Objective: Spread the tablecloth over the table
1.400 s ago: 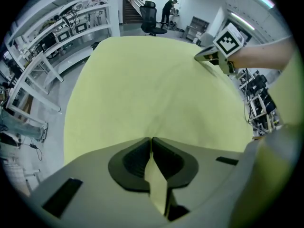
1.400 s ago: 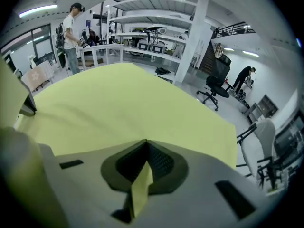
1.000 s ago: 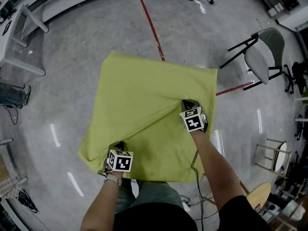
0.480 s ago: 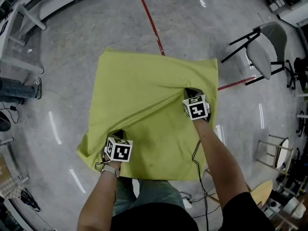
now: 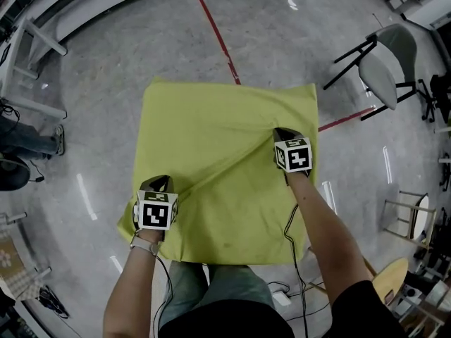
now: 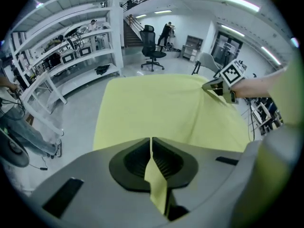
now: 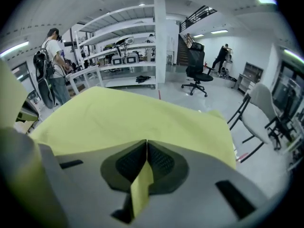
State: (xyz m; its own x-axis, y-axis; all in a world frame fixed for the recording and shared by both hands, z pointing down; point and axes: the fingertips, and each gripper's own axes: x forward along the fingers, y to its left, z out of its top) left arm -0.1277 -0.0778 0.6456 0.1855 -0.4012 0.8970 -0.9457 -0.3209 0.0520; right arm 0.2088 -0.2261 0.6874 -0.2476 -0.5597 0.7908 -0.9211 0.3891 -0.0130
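The tablecloth is a thin, matte, yellow-green square of soft fabric, spread out ahead of and between both grippers. Its far corners lie well beyond them, and it hides whatever is underneath. The left gripper sits at the cloth's near left edge. In the left gripper view its jaws are pressed together on a narrow pinch of the tablecloth, a folded tongue of it caught between the ribbed black pads. The right gripper stands close to the cloth's right edge. Its jaws are likewise clamped tight on a slim fold of the tablecloth. A taut raised crease runs diagonally across the fabric from one gripper to the other, with soft wrinkles fanning out beside it. All round lies a glossy grey floor crossed by a red line.
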